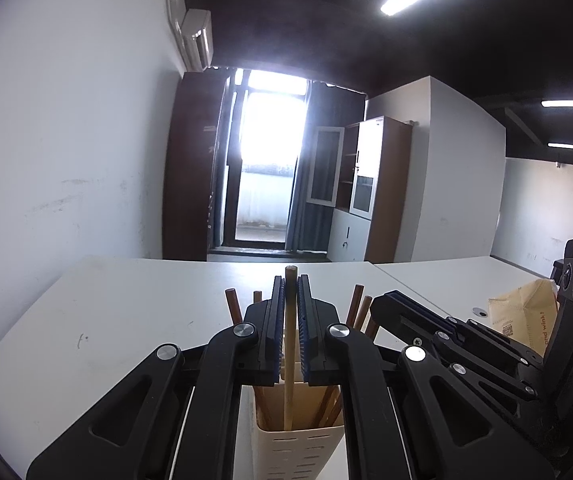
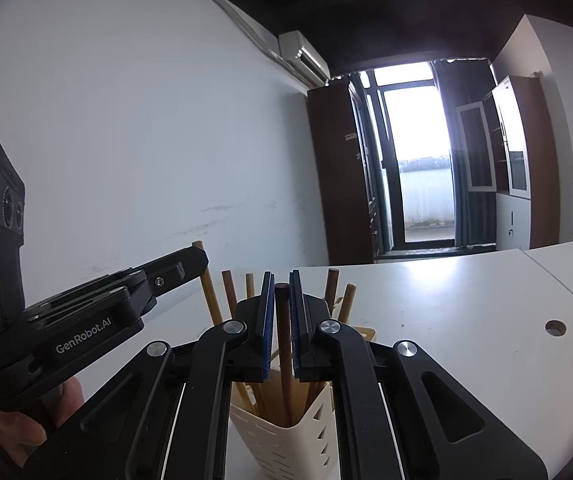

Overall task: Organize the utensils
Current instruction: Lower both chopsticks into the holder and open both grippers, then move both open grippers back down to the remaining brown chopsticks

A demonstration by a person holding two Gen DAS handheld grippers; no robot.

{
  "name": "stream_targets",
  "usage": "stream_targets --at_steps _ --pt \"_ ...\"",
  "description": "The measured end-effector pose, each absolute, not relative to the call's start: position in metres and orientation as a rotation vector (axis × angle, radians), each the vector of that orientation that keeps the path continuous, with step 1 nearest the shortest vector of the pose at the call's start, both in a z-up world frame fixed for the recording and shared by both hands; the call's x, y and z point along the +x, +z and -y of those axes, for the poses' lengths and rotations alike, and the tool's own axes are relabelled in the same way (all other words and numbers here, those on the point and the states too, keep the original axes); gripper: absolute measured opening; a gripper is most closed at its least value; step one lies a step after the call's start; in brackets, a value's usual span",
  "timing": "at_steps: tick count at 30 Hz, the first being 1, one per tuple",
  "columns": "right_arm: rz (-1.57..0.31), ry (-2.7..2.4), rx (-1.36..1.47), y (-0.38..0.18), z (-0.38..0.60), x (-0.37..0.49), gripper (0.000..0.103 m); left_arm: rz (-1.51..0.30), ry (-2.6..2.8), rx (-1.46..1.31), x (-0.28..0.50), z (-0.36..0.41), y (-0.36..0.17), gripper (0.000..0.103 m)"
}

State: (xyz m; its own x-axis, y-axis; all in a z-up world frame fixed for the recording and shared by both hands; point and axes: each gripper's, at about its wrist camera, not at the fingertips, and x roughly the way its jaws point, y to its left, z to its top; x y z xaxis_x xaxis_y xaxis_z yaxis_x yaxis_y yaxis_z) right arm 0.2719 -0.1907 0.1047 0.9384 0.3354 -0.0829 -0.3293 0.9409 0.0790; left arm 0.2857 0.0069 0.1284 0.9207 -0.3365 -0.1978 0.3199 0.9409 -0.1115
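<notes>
On the left, the left gripper (image 1: 291, 312) is pressed together on a light wooden chopstick (image 1: 288, 360), which stands upright with its lower end already down inside the cream slotted utensil holder (image 1: 298, 448) on the white table (image 1: 126, 320). To the right, the right gripper (image 2: 282, 320) pinches a dark brown chopstick (image 2: 284, 360) that also reaches down into the holder. Several other chopsticks (image 2: 228, 292) already stand inside, so the sorting looks well advanced: both held sticks seem to need only releasing, and whether more utensils wait elsewhere cannot be told.
</notes>
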Motion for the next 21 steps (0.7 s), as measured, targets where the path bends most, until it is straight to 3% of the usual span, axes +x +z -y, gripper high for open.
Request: stream_targets --at_steps 5,8,9,11,13,16,19,21 --pt "-0.063 0.347 0.11 0.113 0.198 0.262 0.009 -0.198 -0.327 -0.093 0.279 -0.012 0.134 0.007" --pt "-0.032 0.348 0.135 0.121 0.204 0.252 0.011 -0.19 -0.325 -0.113 0.271 -0.017 0.137 0.029" --pt "-0.019 0.35 0.141 0.124 0.206 0.248 0.016 -0.182 -0.324 -0.121 0.268 -0.02 0.138 0.04" --pt "0.005 0.351 0.149 0.128 0.209 0.239 0.03 -0.174 -0.322 -0.129 0.262 -0.024 0.141 0.051" --pt "0.028 0.347 0.166 0.132 0.213 0.229 0.056 -0.172 -0.319 -0.141 0.256 -0.028 0.143 0.075" --pt "0.038 0.345 0.179 0.133 0.218 0.215 0.072 -0.187 -0.318 -0.168 0.247 -0.037 0.143 0.095" --pt "0.019 0.327 0.18 0.128 0.223 0.205 0.084 -0.243 -0.323 -0.185 0.241 -0.046 0.135 0.097" --pt "-0.009 0.319 0.184 0.12 0.228 0.2 0.085 -0.302 -0.327 -0.189 0.241 -0.048 0.125 0.097"
